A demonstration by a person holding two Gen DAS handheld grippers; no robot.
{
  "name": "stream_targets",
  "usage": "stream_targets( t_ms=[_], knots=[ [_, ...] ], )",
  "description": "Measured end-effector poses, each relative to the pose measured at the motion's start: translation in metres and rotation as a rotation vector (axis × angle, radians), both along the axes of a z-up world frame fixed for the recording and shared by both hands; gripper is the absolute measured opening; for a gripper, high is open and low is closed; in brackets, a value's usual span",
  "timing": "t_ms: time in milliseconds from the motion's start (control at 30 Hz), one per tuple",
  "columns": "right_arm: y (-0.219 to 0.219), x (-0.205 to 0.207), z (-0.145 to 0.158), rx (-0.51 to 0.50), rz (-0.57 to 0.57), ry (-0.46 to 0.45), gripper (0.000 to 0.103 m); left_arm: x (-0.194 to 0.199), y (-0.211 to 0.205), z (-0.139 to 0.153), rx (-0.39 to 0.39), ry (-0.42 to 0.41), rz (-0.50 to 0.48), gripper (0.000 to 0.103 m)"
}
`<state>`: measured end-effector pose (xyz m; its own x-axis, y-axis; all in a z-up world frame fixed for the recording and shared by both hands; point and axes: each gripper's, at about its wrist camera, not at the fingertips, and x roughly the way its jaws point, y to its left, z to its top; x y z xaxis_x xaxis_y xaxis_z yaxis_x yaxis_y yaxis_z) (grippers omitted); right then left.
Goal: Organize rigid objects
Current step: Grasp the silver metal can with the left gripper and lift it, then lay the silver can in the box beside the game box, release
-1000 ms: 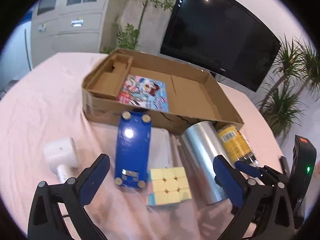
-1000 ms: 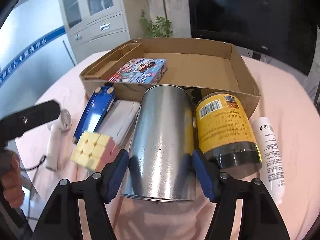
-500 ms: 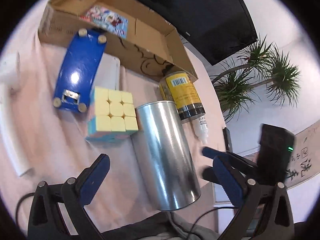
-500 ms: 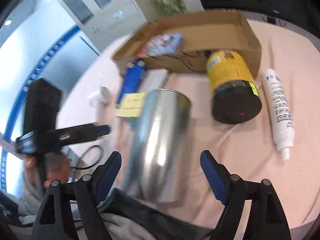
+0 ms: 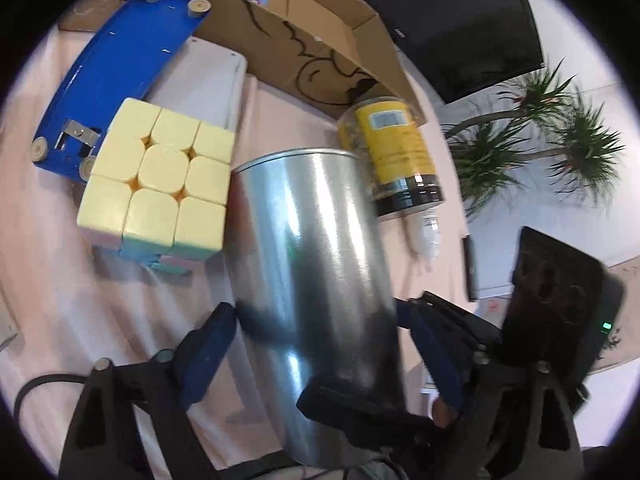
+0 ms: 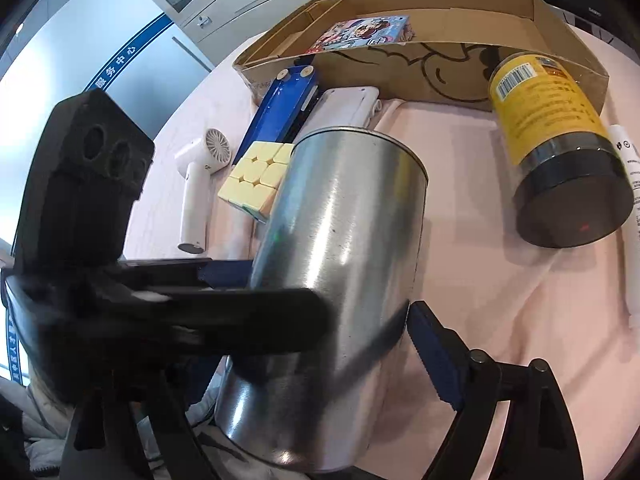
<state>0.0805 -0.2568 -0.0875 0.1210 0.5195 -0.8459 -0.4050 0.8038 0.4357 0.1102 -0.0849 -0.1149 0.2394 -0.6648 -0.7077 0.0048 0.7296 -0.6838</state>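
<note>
A shiny silver metal can (image 5: pixel 312 264) lies lengthwise on the pink cloth, its near end toward me. My left gripper (image 5: pixel 320 344) straddles that near end; its jaws are closing, and the blue pads stand close beside the can's sides. My right gripper (image 6: pixel 320 360) also has the can (image 6: pixel 340 248) between its jaws, which are opening. Its right fingertip (image 6: pixel 432 352) stands just off the can, and the left one is hidden behind the left gripper's black body (image 6: pixel 80 200). A yellow-faced puzzle cube (image 5: pixel 156 184) sits left of the can.
An open cardboard box (image 6: pixel 440 72) with a colourful packet (image 6: pixel 360 34) stands at the back. Before it lie a blue stapler-like tool (image 5: pixel 120 80), a white case (image 5: pixel 208 80), a yellow-labelled jar (image 6: pixel 552 140), a white tube (image 5: pixel 426 236) and a white hand fan (image 6: pixel 196 184).
The left gripper swung down over the silver can and its jaws narrowed around it. The right gripper, shut on the can a second ago, has widened its jaws.
</note>
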Motion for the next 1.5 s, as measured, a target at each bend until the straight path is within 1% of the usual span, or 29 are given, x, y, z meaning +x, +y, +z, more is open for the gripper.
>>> stream_targets(
  t_ms=[67, 133, 167, 200, 267, 333, 367, 500, 567, 600, 667, 733, 833, 900, 1000, 1100, 1200, 1300, 1500],
  knots=[
    [0.005, -0.002, 0.003, -0.025, -0.009, -0.018, 0.086, -0.001, 0.001, 0.003, 0.01, 0.0, 0.001, 0.083],
    [0.008, -0.006, 0.011, -0.035, -0.021, -0.05, 0.086, -0.004, 0.0, 0.016, 0.047, -0.035, 0.001, 0.082],
    [0.008, -0.008, 0.019, -0.032, -0.026, -0.077, 0.086, -0.006, -0.002, 0.028, 0.077, -0.074, -0.004, 0.082],
    [0.008, -0.009, 0.033, -0.016, -0.037, -0.126, 0.085, -0.008, -0.003, 0.041, 0.1, -0.117, -0.004, 0.082],
    [0.006, -0.006, 0.057, 0.022, -0.054, -0.197, 0.085, -0.009, -0.004, 0.075, 0.142, -0.226, 0.009, 0.082],
    [0.006, 0.004, 0.086, 0.065, -0.068, -0.286, 0.084, -0.007, -0.006, 0.108, 0.184, -0.333, 0.038, 0.082],
    [0.008, 0.01, 0.101, 0.07, -0.072, -0.336, 0.084, -0.003, -0.007, 0.125, 0.209, -0.382, 0.042, 0.082],
    [0.009, 0.035, 0.152, 0.109, -0.098, -0.477, 0.084, 0.023, -0.003, 0.181, 0.236, -0.507, 0.05, 0.082],
    [0.006, 0.044, 0.171, 0.123, -0.106, -0.524, 0.084, 0.034, -0.003, 0.205, 0.246, -0.566, 0.049, 0.082],
    [0.006, 0.05, 0.182, 0.127, -0.111, -0.551, 0.084, 0.04, -0.003, 0.215, 0.249, -0.59, 0.048, 0.082],
    [0.007, 0.062, 0.193, 0.129, -0.117, -0.573, 0.084, 0.052, -0.006, 0.227, 0.253, -0.617, 0.042, 0.082],
    [0.006, 0.076, 0.201, 0.131, -0.122, -0.58, 0.084, 0.062, -0.005, 0.234, 0.255, -0.625, 0.037, 0.082],
    [0.003, 0.099, 0.21, 0.13, -0.13, -0.573, 0.084, 0.089, -0.005, 0.243, 0.26, -0.622, 0.025, 0.082],
    [-0.001, 0.117, 0.214, 0.132, -0.134, -0.562, 0.083, 0.104, -0.003, 0.246, 0.269, -0.621, 0.013, 0.082],
    [0.004, 0.15, 0.212, 0.128, -0.133, -0.532, 0.083, 0.126, -0.006, 0.243, 0.291, -0.602, -0.008, 0.082],
    [0.004, 0.187, 0.196, 0.126, -0.138, -0.472, 0.083, 0.153, -0.009, 0.23, 0.323, -0.557, -0.027, 0.082],
    [0.005, 0.221, 0.171, 0.114, -0.151, -0.391, 0.084, 0.184, -0.011, 0.206, 0.32, -0.475, -0.049, 0.082],
    [0.005, 0.252, 0.137, 0.1, -0.157, -0.305, 0.084, 0.205, -0.014, 0.177, 0.311, -0.405, -0.058, 0.082],
    [-0.001, 0.292, 0.063, 0.078, -0.174, -0.131, 0.083, 0.249, -0.02, 0.102, 0.29, -0.222, -0.092, 0.082]
  ],
)
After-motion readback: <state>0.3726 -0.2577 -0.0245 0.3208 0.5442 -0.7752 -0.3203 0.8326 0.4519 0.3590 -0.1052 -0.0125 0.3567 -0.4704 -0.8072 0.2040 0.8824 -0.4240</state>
